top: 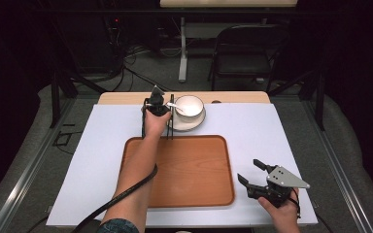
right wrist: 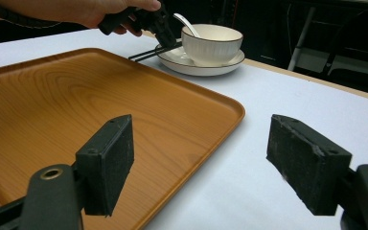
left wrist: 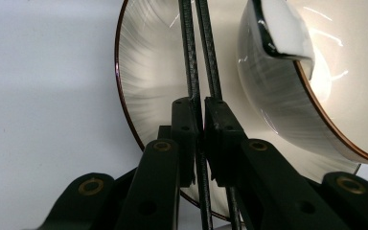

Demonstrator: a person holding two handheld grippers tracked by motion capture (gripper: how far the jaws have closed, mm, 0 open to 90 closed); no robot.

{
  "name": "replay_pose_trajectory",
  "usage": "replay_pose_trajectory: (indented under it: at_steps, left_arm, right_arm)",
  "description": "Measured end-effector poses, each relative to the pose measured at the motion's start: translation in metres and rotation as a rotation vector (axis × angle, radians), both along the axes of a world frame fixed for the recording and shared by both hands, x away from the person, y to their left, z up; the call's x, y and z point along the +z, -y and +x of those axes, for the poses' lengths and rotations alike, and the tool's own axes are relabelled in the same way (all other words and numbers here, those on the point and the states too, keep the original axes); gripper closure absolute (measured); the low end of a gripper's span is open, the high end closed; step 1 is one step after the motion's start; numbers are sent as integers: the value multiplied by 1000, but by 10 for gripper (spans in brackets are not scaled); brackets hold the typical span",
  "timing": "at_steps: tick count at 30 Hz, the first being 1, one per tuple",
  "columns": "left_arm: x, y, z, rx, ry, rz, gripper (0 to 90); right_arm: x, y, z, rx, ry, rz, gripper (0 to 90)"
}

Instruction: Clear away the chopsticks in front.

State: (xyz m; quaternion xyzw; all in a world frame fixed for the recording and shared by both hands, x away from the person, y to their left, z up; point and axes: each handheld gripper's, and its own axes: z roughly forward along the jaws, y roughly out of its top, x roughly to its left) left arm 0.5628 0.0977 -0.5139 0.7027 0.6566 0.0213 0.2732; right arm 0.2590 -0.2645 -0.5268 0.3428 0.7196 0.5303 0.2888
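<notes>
Left gripper (top: pixel 171 114) is clamped tight on a pair of black chopsticks (left wrist: pixel 202 57), up at 12 o'clock just past the wooden tray (top: pixel 184 194), the sticks lying across the left rim of the saucer (left wrist: pixel 143 86) under the white bowl (top: pixel 189 105) with a spoon (right wrist: pixel 187 24) in it. Right gripper (top: pixel 252 172) hangs wide open and empty at 4 o'clock, over the white table cover (top: pixel 262 126) off the tray's corner. Dark room behind, folding chair (top: pixel 245 51) and cables on the floor.

2 black hand-held grippers (top: pixel 251 174), grey plate, teal sleeve (top: pixel 118 225)
</notes>
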Motion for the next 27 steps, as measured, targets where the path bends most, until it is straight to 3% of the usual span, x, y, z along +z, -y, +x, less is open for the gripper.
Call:
replay_pose_trajectory:
  at_steps: [10,27]
  left_arm:
    - [-2,-1,1,20,-25,-10,850]
    - [9,-17,-4,58,2,-13,856]
  right_arm:
    - [0,0,1,4,-2,0,238]
    - [-1,-2,2,9,-3,2,238]
